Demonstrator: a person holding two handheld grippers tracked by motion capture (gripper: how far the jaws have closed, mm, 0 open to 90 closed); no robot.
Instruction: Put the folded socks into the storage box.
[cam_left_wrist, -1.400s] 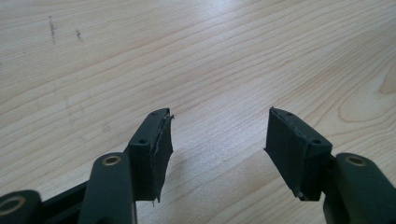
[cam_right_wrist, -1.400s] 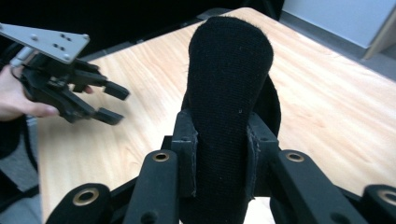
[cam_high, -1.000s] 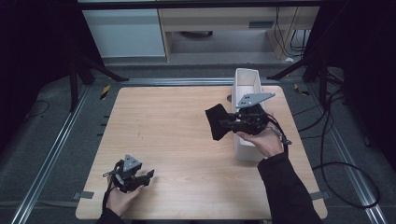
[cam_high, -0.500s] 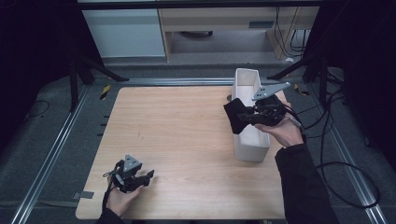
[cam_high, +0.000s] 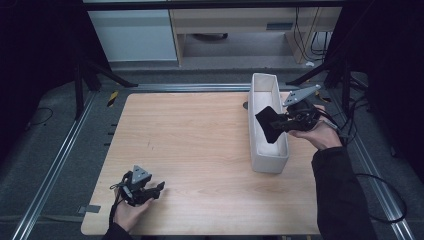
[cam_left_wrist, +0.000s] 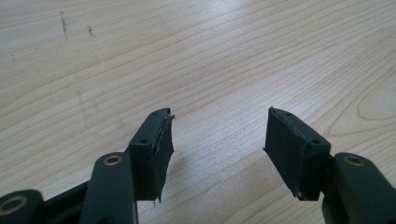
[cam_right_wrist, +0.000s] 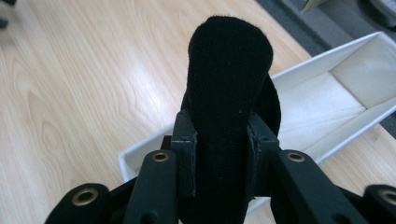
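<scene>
A folded black cloth is clamped in my right gripper, whose jaws are shut on its sides. I hold it over the long white bin at the table's right side; the cloth hangs above the bin's inside. My left gripper rests low near the table's front left corner. Its jaws stand open with bare wood between them.
The wooden table lies between metal rails on a grey floor. White cabinets stand beyond the far edge. Cables trail on the right of the table.
My right gripper has carried the black cloth to the right, from over the table's middle to above the white bin. The left gripper has stayed in place.
</scene>
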